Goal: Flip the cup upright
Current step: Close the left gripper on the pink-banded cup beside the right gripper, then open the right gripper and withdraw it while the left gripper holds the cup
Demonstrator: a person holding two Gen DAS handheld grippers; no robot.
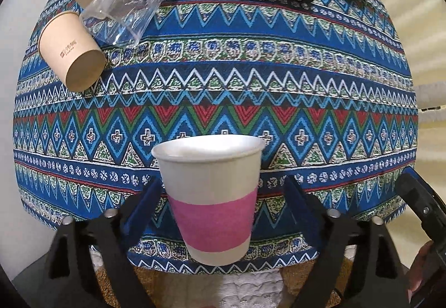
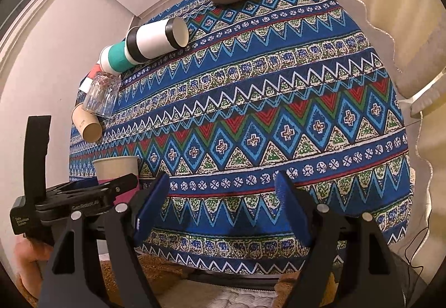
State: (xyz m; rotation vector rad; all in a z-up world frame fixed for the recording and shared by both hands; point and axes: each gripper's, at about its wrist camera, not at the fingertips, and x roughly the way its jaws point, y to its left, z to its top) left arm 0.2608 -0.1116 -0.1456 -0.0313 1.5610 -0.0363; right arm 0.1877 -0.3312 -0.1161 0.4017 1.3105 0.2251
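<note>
Your pink cup (image 1: 213, 202) stands upright at the tabletop's (image 1: 251, 90) near edge between the left gripper's (image 1: 223, 196) parted, non-contacting fingers, right gripper (image 2: 223, 188) likewise open and empty, so the flip looks complete; next, withdraw without tipping it.

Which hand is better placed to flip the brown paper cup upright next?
Left. The brown paper cup lies at the table's left side, nearer the left tongs; the right tongs face bare cloth.

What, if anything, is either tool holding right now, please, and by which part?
Nothing: the left tool is open around the upright pink-banded cup without touching it, and the right tool is open and empty.
</note>
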